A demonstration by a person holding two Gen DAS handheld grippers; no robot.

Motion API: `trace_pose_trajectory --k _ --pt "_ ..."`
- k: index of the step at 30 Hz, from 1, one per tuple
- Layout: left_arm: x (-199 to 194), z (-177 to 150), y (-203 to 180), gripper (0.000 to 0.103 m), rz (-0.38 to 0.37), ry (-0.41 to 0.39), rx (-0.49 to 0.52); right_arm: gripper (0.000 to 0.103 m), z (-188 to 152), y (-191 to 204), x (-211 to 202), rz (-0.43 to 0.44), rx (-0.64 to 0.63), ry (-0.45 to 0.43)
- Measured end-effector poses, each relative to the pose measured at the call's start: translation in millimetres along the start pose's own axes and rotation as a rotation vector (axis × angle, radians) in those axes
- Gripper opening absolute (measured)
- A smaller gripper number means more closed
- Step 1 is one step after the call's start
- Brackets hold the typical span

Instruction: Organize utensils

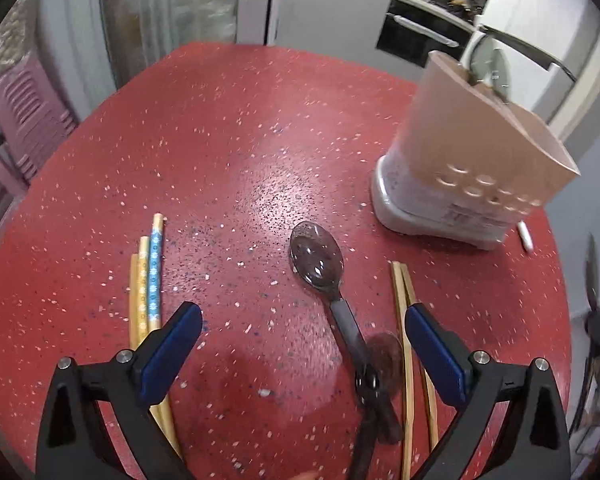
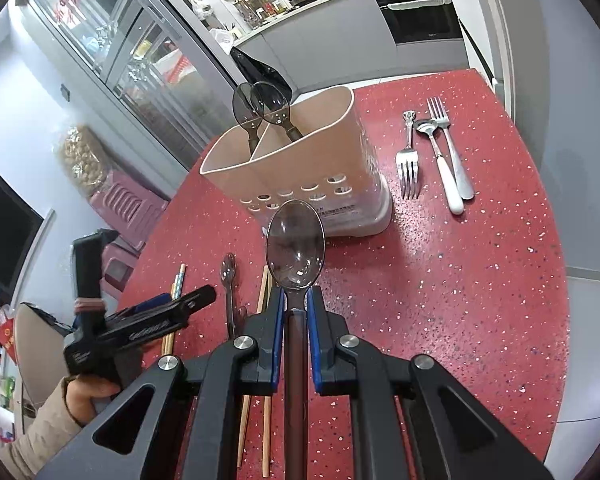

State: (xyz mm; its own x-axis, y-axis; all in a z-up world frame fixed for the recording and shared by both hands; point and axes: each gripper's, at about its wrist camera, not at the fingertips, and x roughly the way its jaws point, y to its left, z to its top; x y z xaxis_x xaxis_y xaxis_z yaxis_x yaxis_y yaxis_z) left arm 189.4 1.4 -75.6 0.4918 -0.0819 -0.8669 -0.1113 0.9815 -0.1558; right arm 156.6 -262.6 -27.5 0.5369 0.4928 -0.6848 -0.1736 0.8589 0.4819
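Spoon (image 2: 295,240) clamped, right gripper (image 2: 294,300) | holder (image 2: 300,160) ahead (near)

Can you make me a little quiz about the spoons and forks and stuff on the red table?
1. True or false: the right gripper has its jaws shut on a dark spoon.
2. How many dark spoons stand in the beige holder?
3. The left gripper is: A) open above the table spoon, B) holding chopsticks.

Key: 1 true; 2 two; 3 A.
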Motion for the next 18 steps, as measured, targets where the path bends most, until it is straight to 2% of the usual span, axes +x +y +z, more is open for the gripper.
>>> trace_pose_trajectory --k 4,6,12,14,16,18 --pt "25 9 -6 0.1 0.025 0.076 -0.001 0.013 -1 -3 0 0.008 0.004 -0.001" --pt "32 12 -7 0.091 0.031 0.105 0.001 0.013 -1 -5 0 0.009 0.005 -0.002" --pt "41 22 -14 0.09 0.046 0.158 0.042 0.013 -1 -7 0 0.012 0.007 -0.002" --pt "42 26 -17 0.073 0.066 0.158 0.071 0.013 0 -6 1 0.013 0.005 -0.001" --pt "43 32 -20 0.041 0.045 0.16 0.086 0.013 0 -5 1 0.015 0.001 -0.001" --pt "43 35 -18 0.036 0.015 0.164 0.081 0.013 1 -3 1 0.014 -0.005 -0.001"
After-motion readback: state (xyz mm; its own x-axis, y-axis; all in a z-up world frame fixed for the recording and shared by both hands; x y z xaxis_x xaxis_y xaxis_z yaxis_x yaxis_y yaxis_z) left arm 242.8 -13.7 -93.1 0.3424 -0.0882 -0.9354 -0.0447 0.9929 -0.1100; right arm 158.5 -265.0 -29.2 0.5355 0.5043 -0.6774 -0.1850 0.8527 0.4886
